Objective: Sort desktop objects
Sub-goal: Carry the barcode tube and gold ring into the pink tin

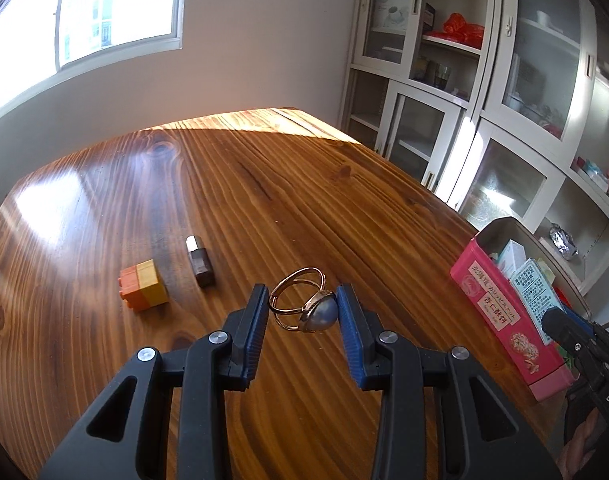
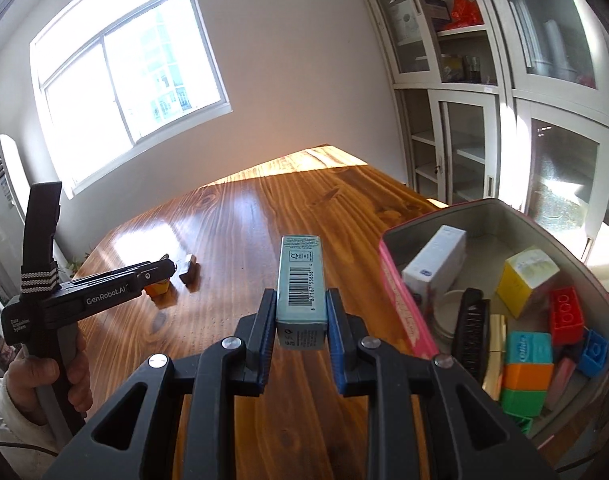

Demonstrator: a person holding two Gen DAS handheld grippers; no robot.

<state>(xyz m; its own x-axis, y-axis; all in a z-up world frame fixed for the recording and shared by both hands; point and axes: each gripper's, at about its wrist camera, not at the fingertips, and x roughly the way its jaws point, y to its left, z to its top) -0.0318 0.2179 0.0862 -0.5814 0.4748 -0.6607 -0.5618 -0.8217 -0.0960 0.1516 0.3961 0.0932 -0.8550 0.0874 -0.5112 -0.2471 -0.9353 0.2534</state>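
Beside the pink metal tin (image 2: 400,280), a pale blue barcoded carton (image 2: 301,280) is clamped in the right gripper (image 2: 300,330), a drop inside being judged next, while a gold pearl-topped ring (image 1: 304,304) is pinched by the left gripper (image 1: 303,308) above the wooden table (image 1: 264,200).

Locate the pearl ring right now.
In the left wrist view the pearl ring sits between the left gripper's blue pads, pearl touching one pad, above the wooden table, with the orange-yellow block off to its left.
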